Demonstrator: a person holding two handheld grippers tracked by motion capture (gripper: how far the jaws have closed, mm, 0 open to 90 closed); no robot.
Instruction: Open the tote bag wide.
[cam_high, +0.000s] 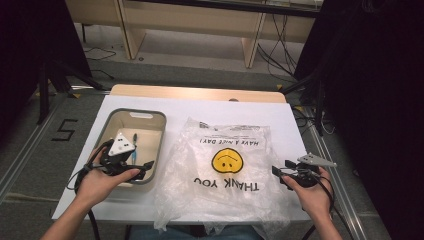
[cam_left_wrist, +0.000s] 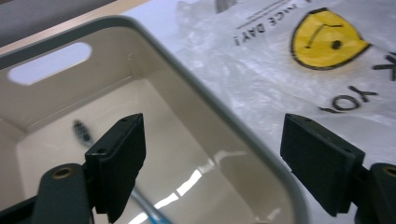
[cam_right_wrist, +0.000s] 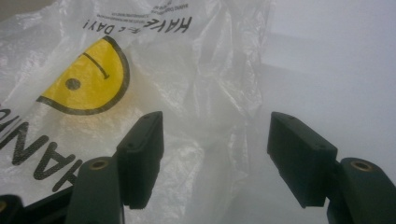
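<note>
Fingers: left gripper (cam_high: 131, 159) spread wide, nothing between them, hovering over the bin's right rim | right gripper (cam_high: 284, 172) fingers also apart and empty, just beside the bag's right edge | plastic bag (cam_high: 225, 170) flat mid-table, smiley face up | bin (cam_high: 152, 116) left of bag, toothbrush (cam_high: 135, 145) inside | table (cam_high: 280, 112) white.

Clear bag (cam_high: 220, 165), yellow smiley (cam_high: 227, 161); beige bin (cam_high: 150, 137).
</note>
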